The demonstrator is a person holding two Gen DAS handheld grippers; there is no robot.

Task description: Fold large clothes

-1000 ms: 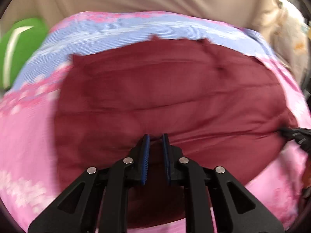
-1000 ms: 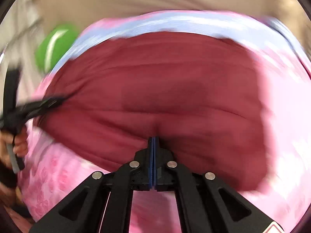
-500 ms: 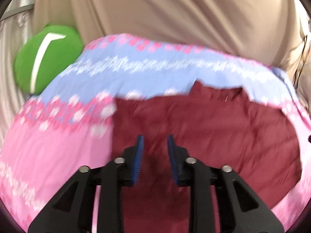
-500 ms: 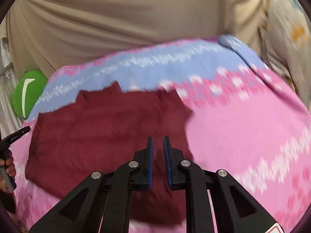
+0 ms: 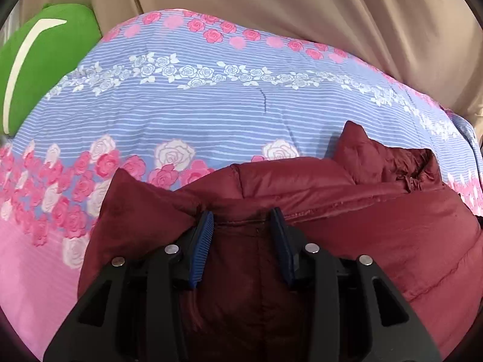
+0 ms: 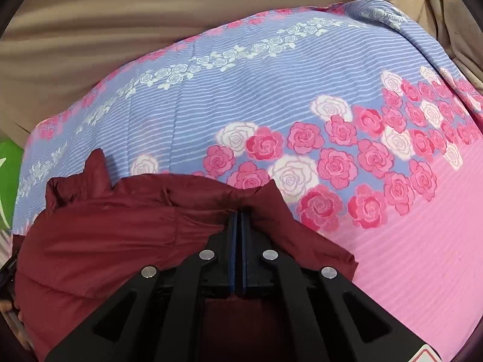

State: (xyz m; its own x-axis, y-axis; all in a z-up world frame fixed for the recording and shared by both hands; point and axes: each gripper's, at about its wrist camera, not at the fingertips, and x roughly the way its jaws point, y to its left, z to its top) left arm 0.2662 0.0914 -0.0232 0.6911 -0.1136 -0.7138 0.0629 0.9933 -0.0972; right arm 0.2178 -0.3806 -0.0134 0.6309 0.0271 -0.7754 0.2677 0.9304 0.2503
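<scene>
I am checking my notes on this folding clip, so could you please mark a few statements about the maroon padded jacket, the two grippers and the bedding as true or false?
1. The maroon padded jacket lies on a floral quilt with blue and pink bands. True.
2. The right gripper stands wide open above bare quilt. False: its jaws are closed together at a fold of the jacket.
3. The left gripper has its jaws apart over the jacket. True; they have just been opening.
4. A green cushion sits beyond the quilt's left edge. True.
5. The jacket is bright yellow. False: it is maroon.
</scene>
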